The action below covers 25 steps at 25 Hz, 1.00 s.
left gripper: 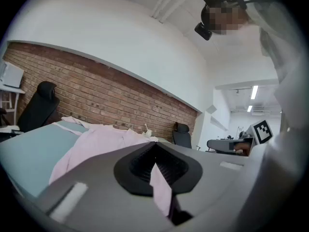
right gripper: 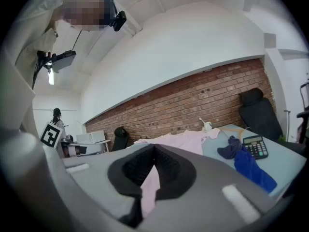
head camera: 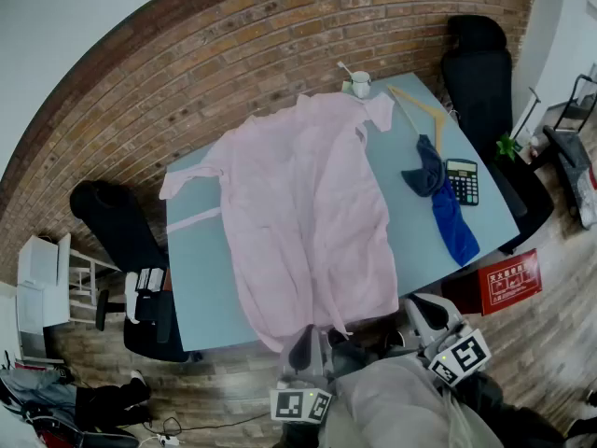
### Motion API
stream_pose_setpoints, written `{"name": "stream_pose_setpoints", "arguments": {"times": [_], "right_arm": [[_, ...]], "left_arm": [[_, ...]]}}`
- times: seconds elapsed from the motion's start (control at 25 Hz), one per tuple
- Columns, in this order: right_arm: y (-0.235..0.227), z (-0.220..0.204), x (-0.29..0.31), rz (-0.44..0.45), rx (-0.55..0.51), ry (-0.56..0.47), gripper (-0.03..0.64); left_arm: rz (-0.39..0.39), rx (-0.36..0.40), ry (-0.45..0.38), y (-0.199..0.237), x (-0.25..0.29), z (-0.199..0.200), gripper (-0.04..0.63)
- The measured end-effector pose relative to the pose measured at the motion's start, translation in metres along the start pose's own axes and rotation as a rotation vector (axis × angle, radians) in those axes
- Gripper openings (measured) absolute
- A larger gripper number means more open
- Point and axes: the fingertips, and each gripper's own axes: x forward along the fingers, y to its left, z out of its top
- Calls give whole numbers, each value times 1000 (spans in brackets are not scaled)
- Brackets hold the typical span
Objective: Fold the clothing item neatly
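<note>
A: How are the two tools set?

B: The left gripper point(left gripper: 157, 167) is closed tight, and a strip of the pink shirt point(head camera: 308, 194) is pinched between its jaws. The right gripper point(right gripper: 151, 174) is closed the same way, also on pink cloth.

A: Why is the hem taken at two points?

B: It is judged that the near edge is meant to be lifted and carried forward evenly. With two grips, the cloth between them can be drawn taut, so a straight fold line is likelier. Both tools are held almost level, just off the near edge of the table point(head camera: 201, 287), which suits a low lift.

A: Where is the shirt found?

B: It is spread ahead of both grippers and runs away from the jaws to the far edge, where the collar lies beside a cup point(head camera: 360, 84). One sleeve is thrown out ahead and to the left of the left gripper.

A: How does it look?

B: Pale pink, thin and mostly flat, with soft creases along its length. No fold appears to have been made. A blue cloth point(head camera: 448, 208) and a calculator point(head camera: 462, 181) are seen ahead and to the right of the right gripper, apart from the shirt.
</note>
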Motion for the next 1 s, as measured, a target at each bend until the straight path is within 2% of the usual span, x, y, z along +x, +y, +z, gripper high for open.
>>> {"name": "stream_pose_setpoints", "arguments": {"times": [0.2, 0.48, 0.56, 0.68, 0.72, 0.76, 0.88, 0.92, 0.96, 1.0], "right_arm": [[-17, -3, -15, 9, 17, 2, 0], [-9, -11, -9, 83, 16, 27, 0], [-10, -22, -3, 80, 2, 57, 0], [-22, -63, 5, 35, -78, 174, 0], [-28, -80, 5, 17, -97, 228, 0], [-34, -97, 5, 1, -96, 280, 0], [-56, -130, 6, -31, 53, 366, 2], [-62, -138, 10, -37, 102, 385, 44], [-67, -146, 14, -42, 126, 412, 141], [-72, -155, 18, -49, 133, 445, 181]], "left_arm": [[51, -2, -4, -13, -11, -6, 8], [124, 12, -4, -16, -31, -13, 8], [157, -4, 9, -3, -37, -20, 8], [213, -28, 60, 32, -46, -47, 9], [238, -46, 89, 47, -49, -58, 26], [264, -76, 120, 63, -53, -70, 79], [345, -198, 208, 106, -66, -110, 205], [367, -237, 239, 119, -70, -124, 251], [384, -276, 271, 130, -74, -139, 303], [395, -314, 301, 140, -78, -153, 335]]}}
